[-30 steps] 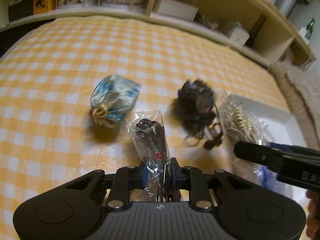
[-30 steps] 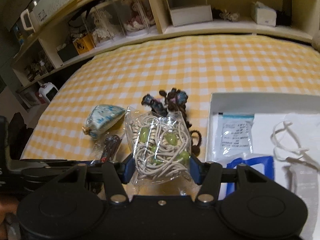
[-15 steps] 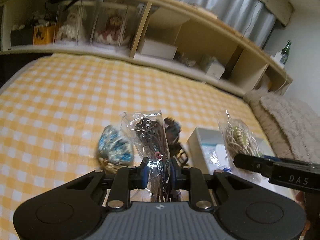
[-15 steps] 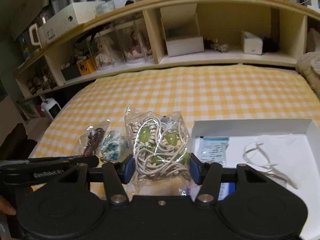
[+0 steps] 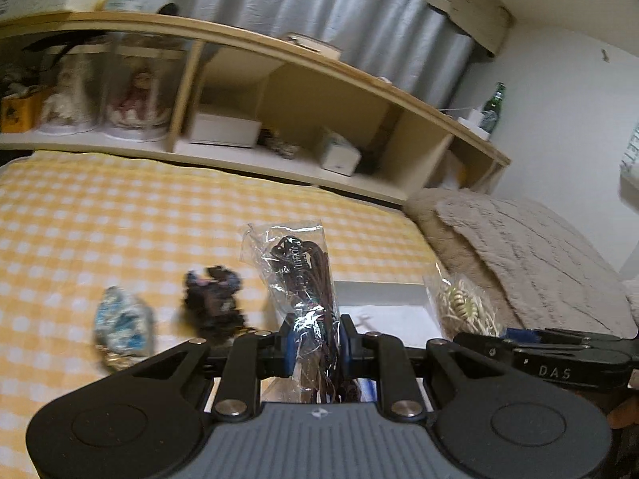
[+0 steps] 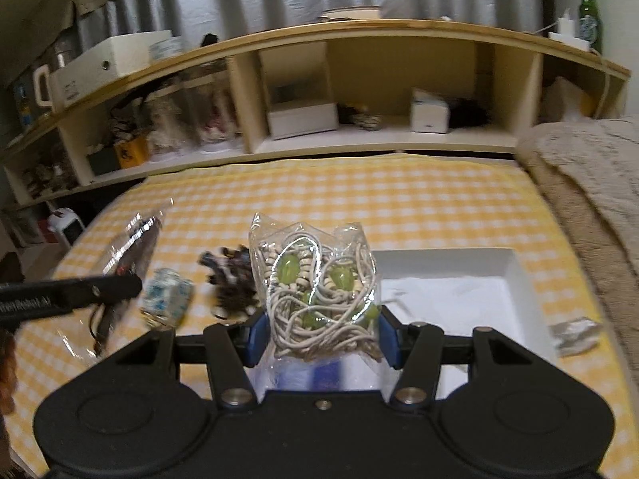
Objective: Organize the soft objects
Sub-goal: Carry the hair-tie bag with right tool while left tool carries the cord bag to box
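My left gripper [image 5: 315, 343] is shut on a clear bag of dark cords [image 5: 299, 275], lifted above the yellow checked bed. My right gripper [image 6: 319, 333] is shut on a clear bag of white cord with green beads [image 6: 319, 291], which also shows in the left wrist view as the beaded bag [image 5: 459, 307]. Both bags hang near a white open box [image 6: 447, 275], whose rim appears as the white box [image 5: 379, 291]. On the bed lie a blue-and-white pouch [image 5: 122, 323] and a dark tangled hair piece [image 5: 211, 299]. The left gripper's arm [image 6: 72, 297] crosses the right view.
A beige blanket [image 5: 519, 247] lies to the right of the box. A wooden shelf unit [image 6: 359, 92] with boxes and figurines runs behind the bed. A crumpled silver wrapper [image 6: 575, 331] sits by the box's right side. A green bottle [image 6: 589, 12] stands on the shelf top.
Both grippers have risen with their bags and tilted up, so the shelf and curtain fill more of each view. The pouch and hair piece stay on the bed, now lower left.
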`<state>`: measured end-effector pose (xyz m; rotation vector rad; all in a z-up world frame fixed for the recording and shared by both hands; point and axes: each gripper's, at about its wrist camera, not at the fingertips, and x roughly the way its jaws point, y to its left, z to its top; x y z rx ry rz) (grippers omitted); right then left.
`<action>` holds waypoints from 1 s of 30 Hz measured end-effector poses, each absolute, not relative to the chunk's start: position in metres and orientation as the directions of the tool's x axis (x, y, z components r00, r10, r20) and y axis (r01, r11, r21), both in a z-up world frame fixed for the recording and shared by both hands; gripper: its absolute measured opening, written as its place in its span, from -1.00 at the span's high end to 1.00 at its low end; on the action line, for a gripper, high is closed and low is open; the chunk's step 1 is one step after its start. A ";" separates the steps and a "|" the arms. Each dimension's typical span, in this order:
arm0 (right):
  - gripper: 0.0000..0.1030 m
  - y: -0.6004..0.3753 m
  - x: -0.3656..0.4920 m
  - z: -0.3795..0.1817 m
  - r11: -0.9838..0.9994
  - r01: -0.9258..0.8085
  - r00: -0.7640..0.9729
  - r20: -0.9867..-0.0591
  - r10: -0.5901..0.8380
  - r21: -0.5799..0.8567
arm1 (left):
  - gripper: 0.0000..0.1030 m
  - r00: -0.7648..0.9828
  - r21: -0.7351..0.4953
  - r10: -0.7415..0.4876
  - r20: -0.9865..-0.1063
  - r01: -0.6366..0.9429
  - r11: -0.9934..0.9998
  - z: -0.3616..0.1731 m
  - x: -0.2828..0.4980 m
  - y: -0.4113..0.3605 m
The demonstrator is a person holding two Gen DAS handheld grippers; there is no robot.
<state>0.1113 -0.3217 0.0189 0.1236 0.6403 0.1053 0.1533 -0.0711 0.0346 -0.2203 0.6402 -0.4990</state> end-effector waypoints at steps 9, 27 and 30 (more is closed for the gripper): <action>-0.08 -0.381 0.093 0.014 0.994 0.031 0.792 -0.609 0.041 0.107 | 0.57 0.638 -0.360 -0.571 -0.517 0.443 0.821 0.038 0.151 -0.137; -0.08 -0.447 0.092 -0.033 0.984 0.133 0.735 -0.678 -0.020 0.115 | 0.57 0.488 -0.348 -0.546 -0.681 0.441 0.828 -0.037 0.168 -0.247; -0.08 -0.446 0.096 -0.040 0.983 0.128 0.728 -0.685 -0.002 0.133 | 0.57 0.510 -0.247 -0.464 -0.724 0.436 0.865 -0.051 0.175 -0.255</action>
